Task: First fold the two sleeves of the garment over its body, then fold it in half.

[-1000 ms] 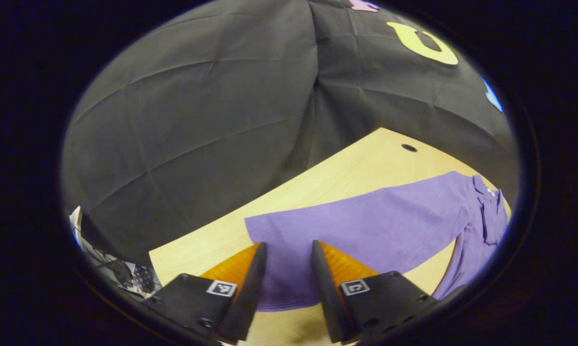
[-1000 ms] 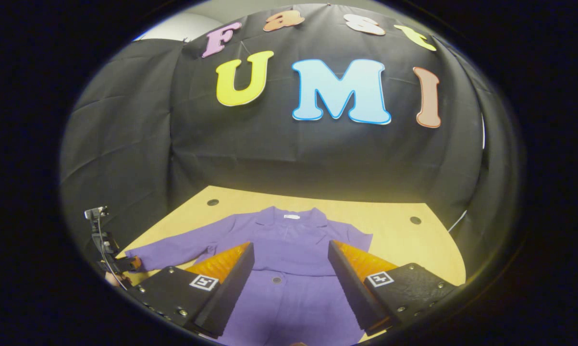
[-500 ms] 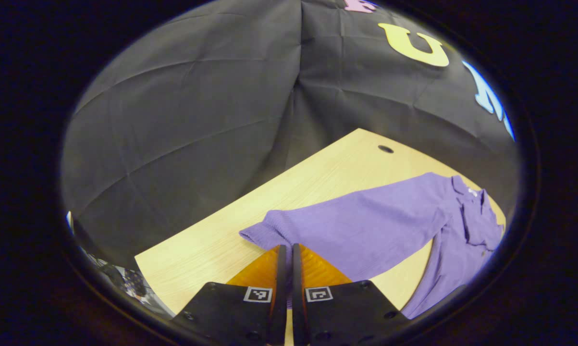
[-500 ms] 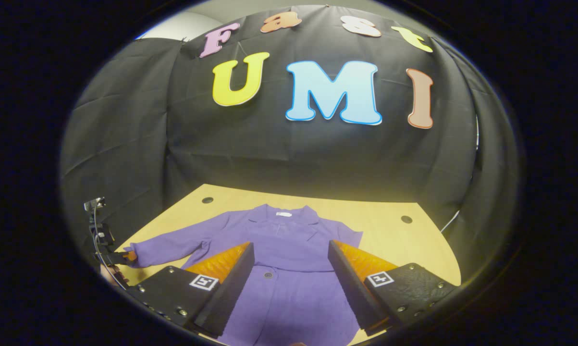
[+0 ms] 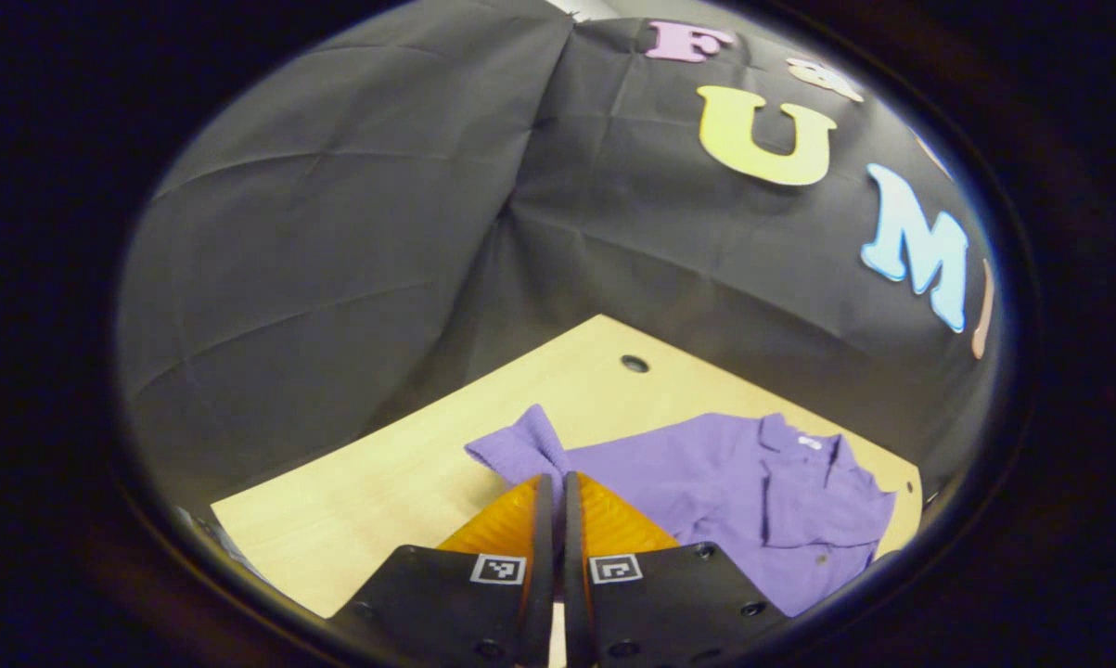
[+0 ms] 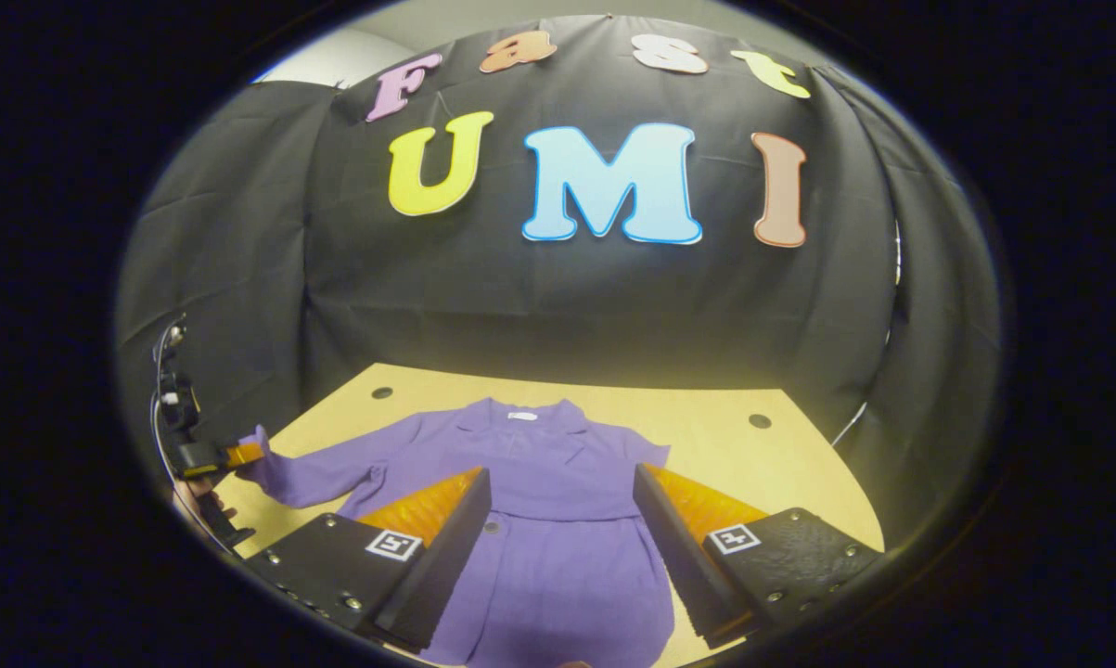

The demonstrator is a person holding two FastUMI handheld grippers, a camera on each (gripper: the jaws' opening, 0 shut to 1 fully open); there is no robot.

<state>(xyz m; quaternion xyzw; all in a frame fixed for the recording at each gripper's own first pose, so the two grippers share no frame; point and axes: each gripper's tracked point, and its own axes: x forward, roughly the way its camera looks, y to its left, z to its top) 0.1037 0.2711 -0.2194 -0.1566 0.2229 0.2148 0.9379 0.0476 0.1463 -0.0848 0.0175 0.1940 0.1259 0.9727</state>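
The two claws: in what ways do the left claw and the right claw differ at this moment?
The left claw is shut on the sleeve cuff; the right claw is open and grips nothing. The left claw holds the cuff lifted off the table; the right claw hovers over the garment's body. Both point toward the purple garment.

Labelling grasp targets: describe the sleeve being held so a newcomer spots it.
On the pale wooden table lies a purple button-front knit garment. Its long sleeve stretches out sideways. Its ribbed cuff is lifted off the wood, pinched in the left tongs.
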